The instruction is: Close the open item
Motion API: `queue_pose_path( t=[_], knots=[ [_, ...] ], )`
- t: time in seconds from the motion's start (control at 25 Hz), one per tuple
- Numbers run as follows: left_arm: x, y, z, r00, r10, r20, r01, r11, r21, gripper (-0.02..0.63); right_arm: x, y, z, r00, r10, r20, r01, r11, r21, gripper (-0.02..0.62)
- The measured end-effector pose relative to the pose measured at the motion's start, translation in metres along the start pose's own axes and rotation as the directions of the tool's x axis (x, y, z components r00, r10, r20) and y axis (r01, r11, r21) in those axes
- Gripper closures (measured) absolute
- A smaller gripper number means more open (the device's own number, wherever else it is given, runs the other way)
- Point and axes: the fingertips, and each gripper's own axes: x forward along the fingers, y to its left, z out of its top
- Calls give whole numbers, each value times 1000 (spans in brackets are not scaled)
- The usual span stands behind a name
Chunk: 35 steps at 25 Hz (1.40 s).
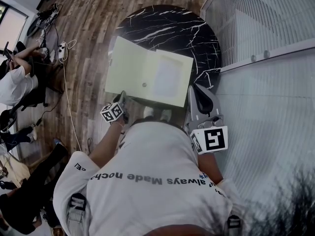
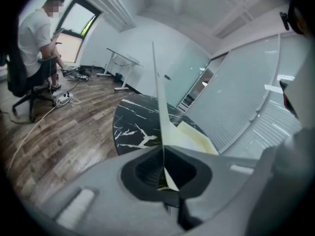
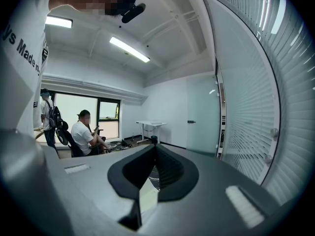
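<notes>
A pale yellow-green folder (image 1: 147, 75) lies open on the round black marble table (image 1: 167, 23). My left gripper (image 1: 122, 98) is at the near edge of its left flap and is shut on that flap. In the left gripper view the flap (image 2: 158, 107) rises edge-on from between the closed jaws (image 2: 162, 149), with the folder's other half (image 2: 194, 134) lying flat behind. My right gripper (image 1: 193, 90) rests by the folder's right near edge. Its jaws (image 3: 155, 147) are shut, with no sheet running out ahead of them.
A glass partition with blinds (image 1: 266, 58) runs along the right of the table. Wooden floor (image 1: 93, 28) with a power strip and cables (image 1: 63, 50) lies to the left. A seated person (image 1: 17, 80) is farther left, and a white desk (image 2: 120, 58) stands by the far wall.
</notes>
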Motion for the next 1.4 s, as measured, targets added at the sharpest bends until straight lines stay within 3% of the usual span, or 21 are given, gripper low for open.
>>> queue_pose_path(
  t=[0.2, 0.32, 0.48, 0.6, 0.96, 1.28, 1.4],
  knots=[
    [4, -19, 2, 998, 33, -44, -26, 988, 155, 598, 0, -3, -4, 1000, 2, 0, -2, 1000, 3, 594],
    [3, -31, 3, 995, 66, -74, -45, 964, 262, 597, -1, -2, -3, 1000, 4, 0, -4, 1000, 4, 594],
    [2, -52, 1, 988, 108, -114, -46, 895, 444, 591, -3, -4, -2, 1000, 2, -1, -2, 1000, 7, 594],
    [6, -71, -4, 986, 98, -133, -12, 847, 531, 591, -5, -6, -3, 1000, 0, -1, 0, 1000, 10, 594],
    [24, -110, -27, 971, 63, -229, 115, 721, 683, 591, -10, -14, -7, 1000, -6, -3, 6, 1000, 13, 594],
    [34, -138, -54, 935, 79, -345, 227, 616, 754, 576, -14, -19, -10, 1000, -12, -8, 12, 1000, 13, 594],
    [40, -152, -66, 919, 67, -389, 278, 589, 758, 571, -16, -23, -13, 1000, -16, -10, 16, 1000, 14, 594]
  ],
)
